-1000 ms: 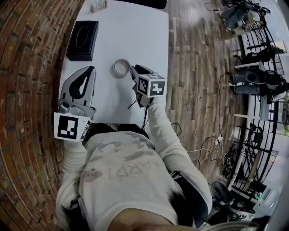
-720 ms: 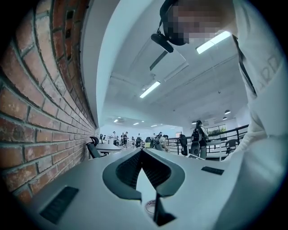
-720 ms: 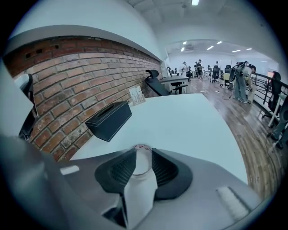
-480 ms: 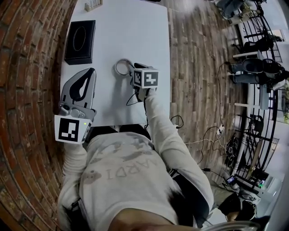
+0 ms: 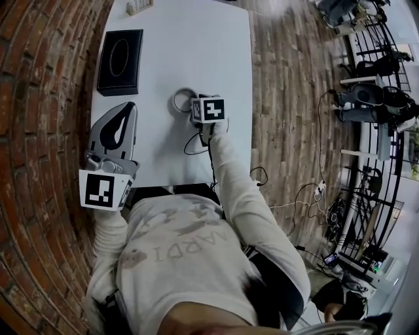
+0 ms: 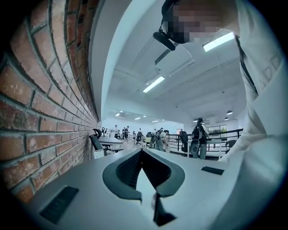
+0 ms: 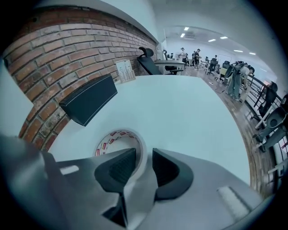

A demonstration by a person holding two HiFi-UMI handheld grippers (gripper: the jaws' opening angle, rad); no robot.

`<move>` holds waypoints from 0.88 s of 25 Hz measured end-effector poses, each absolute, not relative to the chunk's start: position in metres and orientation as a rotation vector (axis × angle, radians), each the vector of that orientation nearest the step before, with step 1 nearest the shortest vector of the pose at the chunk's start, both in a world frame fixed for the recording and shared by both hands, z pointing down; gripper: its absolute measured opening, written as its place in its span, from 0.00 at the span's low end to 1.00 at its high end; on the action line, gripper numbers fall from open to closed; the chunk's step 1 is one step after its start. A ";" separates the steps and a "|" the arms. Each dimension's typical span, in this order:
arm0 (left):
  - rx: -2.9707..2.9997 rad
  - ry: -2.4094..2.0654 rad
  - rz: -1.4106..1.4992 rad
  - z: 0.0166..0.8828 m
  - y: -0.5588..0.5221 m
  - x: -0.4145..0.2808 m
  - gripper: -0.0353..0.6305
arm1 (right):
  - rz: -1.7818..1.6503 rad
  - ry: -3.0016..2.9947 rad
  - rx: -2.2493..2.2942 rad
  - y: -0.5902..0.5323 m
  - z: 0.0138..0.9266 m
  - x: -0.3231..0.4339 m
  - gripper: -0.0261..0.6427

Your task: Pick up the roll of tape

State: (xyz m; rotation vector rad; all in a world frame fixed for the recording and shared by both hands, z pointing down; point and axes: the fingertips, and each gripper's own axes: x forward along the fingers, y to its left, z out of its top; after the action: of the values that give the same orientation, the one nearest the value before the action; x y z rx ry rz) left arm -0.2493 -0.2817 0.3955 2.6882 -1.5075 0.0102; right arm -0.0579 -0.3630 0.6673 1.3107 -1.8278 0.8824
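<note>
A roll of pale tape point(image 5: 182, 98) with red print inside its core lies flat on the white table point(image 5: 196, 46). My right gripper point(image 5: 193, 106) points steeply down onto its near right rim. In the right gripper view the tape point(image 7: 110, 138) has its wall standing between the jaws of the right gripper point(image 7: 144, 158), one jaw inside the core and one outside. Those jaws are opening, and a gap shows beside the outer jaw. My left gripper point(image 5: 129, 108) hovers level at the table's left, tips together and empty, as the left gripper point(image 6: 141, 152) also appears in its own view.
A black box point(image 5: 120, 59) lies at the table's far left by the brick wall point(image 5: 39, 98), also visible as a black box point(image 7: 88, 103). A small card stand point(image 5: 140, 6) is at the far edge. A thin cable point(image 5: 194, 141) trails behind the right gripper.
My right gripper has dropped and tipped down onto the tape, so the roll's wall now stands between its jaws. The left gripper has barely shifted.
</note>
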 end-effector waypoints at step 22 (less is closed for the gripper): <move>2.699 -1.536 0.038 0.386 -0.284 -0.231 0.06 | 0.813 -2.080 1.519 -0.355 0.601 -0.050 0.12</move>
State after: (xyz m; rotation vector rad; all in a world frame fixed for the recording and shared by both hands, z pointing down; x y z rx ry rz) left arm -0.2315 -0.2837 0.3858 2.6991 -1.5356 0.0381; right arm -0.0502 -0.3554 0.6006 1.5186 -2.0803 0.8128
